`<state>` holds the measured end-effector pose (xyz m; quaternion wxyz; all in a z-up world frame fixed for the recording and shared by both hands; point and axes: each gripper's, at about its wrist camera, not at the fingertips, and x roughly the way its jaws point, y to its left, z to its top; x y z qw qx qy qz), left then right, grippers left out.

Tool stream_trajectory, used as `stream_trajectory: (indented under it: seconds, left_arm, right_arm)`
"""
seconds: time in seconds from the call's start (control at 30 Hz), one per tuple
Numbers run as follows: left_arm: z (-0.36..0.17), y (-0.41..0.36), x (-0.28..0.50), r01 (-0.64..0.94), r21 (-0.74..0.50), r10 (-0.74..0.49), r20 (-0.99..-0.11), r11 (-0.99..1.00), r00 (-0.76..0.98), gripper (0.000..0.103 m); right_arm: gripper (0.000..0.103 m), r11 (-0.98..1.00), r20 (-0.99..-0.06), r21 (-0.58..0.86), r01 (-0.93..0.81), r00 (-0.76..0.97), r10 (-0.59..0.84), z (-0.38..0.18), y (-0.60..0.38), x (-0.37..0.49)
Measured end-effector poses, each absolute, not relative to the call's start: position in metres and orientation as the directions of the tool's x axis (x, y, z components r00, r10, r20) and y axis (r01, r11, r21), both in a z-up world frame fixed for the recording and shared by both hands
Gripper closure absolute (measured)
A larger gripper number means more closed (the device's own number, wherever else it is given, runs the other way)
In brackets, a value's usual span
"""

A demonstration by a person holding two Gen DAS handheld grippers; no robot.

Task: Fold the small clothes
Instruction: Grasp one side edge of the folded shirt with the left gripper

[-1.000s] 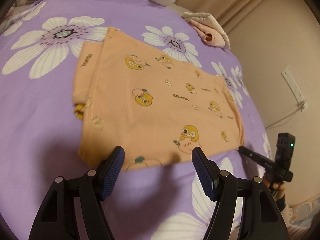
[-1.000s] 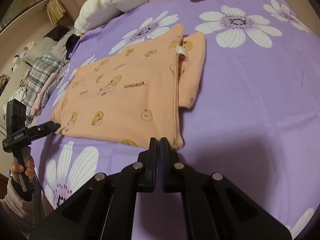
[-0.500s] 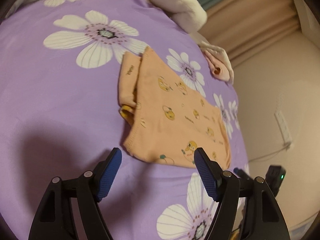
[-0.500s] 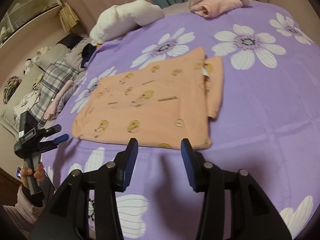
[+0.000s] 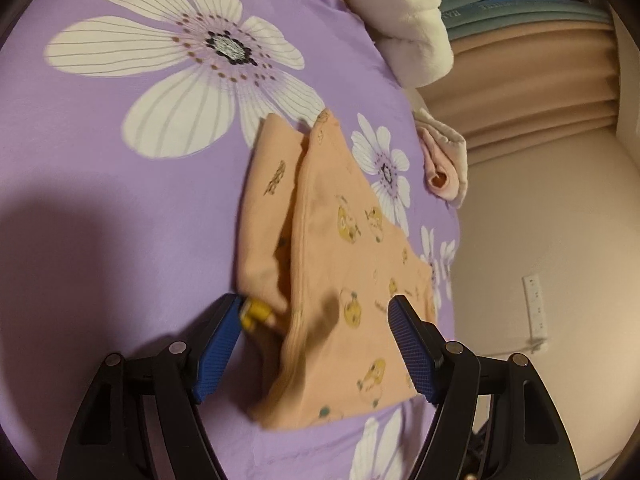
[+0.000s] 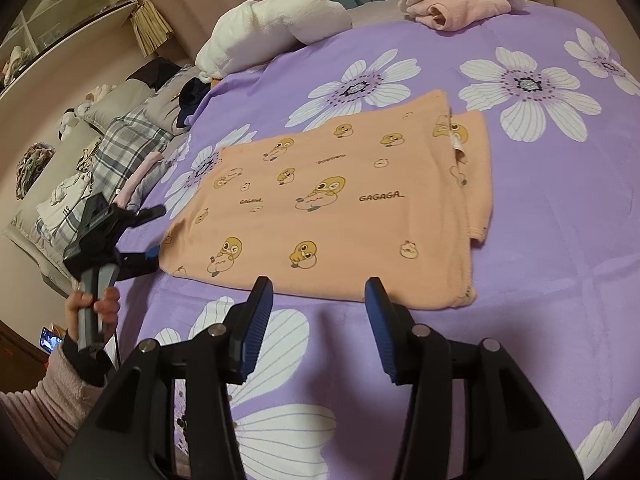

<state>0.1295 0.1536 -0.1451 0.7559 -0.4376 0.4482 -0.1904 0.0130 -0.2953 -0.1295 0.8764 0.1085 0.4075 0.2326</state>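
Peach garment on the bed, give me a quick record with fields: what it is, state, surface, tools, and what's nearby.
item: peach garment with duck print
state: lying flat, partly folded, a narrower layer sticking out along one side
surface: purple floral bedspread
left tool: open, at the garment's edge, not gripping
right tool: open, just short of the near edge, holding nothing
nearby: pink clothes, white blanket

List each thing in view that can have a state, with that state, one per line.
orange garment: partly folded, flat on the bedspread, one layer sticking out at the side.
left gripper: open, empty, at the garment's edge.
right gripper: open, empty, just short of the garment.
pink cloth: folded, at the bed's far edge.
white blanket: bundled.
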Motion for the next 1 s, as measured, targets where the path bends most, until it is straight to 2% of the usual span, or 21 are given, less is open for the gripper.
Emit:
stream_trajectory:
  seconds: [0.33, 0.63, 0.67, 0.73, 0.8, 0.83, 0.87, 1.0]
  left_arm:
    - [-0.147, 0.137, 0.168, -0.069, -0.838, -0.708, -0.498, 0.541, 0.501, 0.029]
    - [-0.143, 0.12, 0.189, -0.035, -0.802, -0.691, -0.534, 0.596, 0.487, 0.029]
    - [-0.142, 0.118, 0.19, -0.03, -0.794, -0.685, -0.542, 0.607, 0.486, 0.032]
    - [-0.142, 0.117, 0.191, -0.028, -0.764, -0.662, -0.576, 0.644, 0.48, 0.045]
    - [-0.144, 0.116, 0.191, -0.033, -0.738, -0.64, -0.605, 0.674, 0.473, 0.063]
    - [-0.145, 0.117, 0.19, -0.033, -0.73, -0.633, -0.613, 0.682, 0.472, 0.067]
    - [-0.146, 0.119, 0.19, -0.035, -0.722, -0.626, -0.622, 0.691, 0.471, 0.075]
    - [-0.151, 0.123, 0.189, -0.03, -0.72, -0.626, -0.623, 0.693, 0.468, 0.078]
  right_arm:
    - [0.055, 0.852, -0.663, 0.386, -0.353, 0.536, 0.523, -0.132, -0.275, 0.033]
    - [0.055, 0.844, -0.673, 0.355, -0.403, 0.517, 0.529, -0.129, -0.229, 0.087]
    - [0.055, 0.847, -0.68, 0.35, -0.4, 0.514, 0.523, -0.129, -0.224, 0.095]
    - [0.055, 0.854, -0.692, 0.344, -0.39, 0.509, 0.511, -0.129, -0.212, 0.115]
    - [0.059, 0.864, -0.705, 0.333, -0.379, 0.509, 0.495, -0.13, -0.202, 0.133]
    - [0.065, 0.871, -0.712, 0.319, -0.373, 0.512, 0.48, -0.13, -0.196, 0.143]
    - [0.071, 0.875, -0.718, 0.308, -0.374, 0.512, 0.472, -0.13, -0.19, 0.15]
    - [0.084, 0.896, -0.741, 0.254, -0.365, 0.522, 0.423, -0.133, -0.169, 0.177]
